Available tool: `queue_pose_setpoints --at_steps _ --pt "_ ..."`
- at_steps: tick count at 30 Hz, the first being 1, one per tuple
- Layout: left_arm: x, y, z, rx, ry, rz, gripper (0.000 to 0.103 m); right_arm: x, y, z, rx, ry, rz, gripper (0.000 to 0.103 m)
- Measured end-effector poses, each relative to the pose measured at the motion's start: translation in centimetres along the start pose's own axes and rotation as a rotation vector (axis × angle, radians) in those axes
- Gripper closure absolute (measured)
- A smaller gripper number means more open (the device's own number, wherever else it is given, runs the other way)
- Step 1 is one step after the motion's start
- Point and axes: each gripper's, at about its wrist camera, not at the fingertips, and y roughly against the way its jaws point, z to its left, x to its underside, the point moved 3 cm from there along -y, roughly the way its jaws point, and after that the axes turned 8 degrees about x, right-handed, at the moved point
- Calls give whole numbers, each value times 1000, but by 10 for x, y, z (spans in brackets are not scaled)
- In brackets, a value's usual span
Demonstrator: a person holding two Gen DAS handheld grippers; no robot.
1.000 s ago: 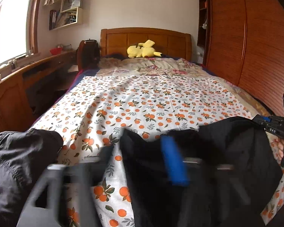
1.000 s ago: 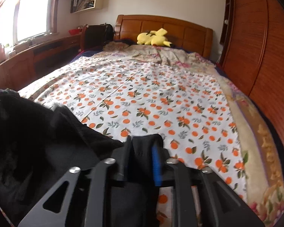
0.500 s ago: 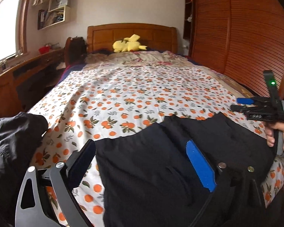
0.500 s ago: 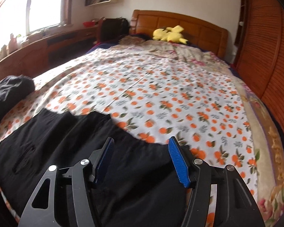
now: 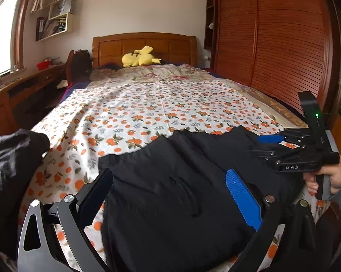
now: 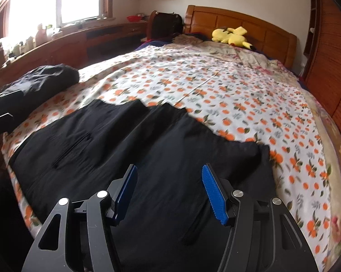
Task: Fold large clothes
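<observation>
A large black garment (image 5: 170,195) lies spread flat across the near end of the bed; it also shows in the right wrist view (image 6: 129,154). My left gripper (image 5: 170,195) is open and empty, hovering just above the garment's left part. My right gripper (image 6: 169,190) is open and empty above the garment's right part; it also shows in the left wrist view (image 5: 290,149), held by a hand at the right edge of the bed.
The bed carries an orange-print sheet (image 5: 147,113). A second dark garment (image 5: 9,158) is bunched at the bed's left edge, also in the right wrist view (image 6: 36,83). A yellow plush toy (image 5: 138,59) lies by the headboard. A wooden wardrobe (image 5: 283,45) stands right, a desk (image 6: 68,43) left.
Both grippers were shut on the black garment one second ago. They opened and let it go, and it now lies spread flat on the bed. Both grippers have drawn back slightly.
</observation>
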Motion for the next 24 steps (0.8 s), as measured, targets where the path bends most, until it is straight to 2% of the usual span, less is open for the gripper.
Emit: queue_pose_setpoints --at_steps 5,14,21,24 --pt "18 1 -11 14 -5 30 3 19 13 18 -16 14 9 46" --pt "39 3 -17 6 6 54 3 44 35 36 7 40 19 46" --pt "47 5 -19 2 25 59 3 75 3 38 23 -10 98 46" --pt "52 1 -21 1 24 71 3 81 3 41 36 -18 72 46"
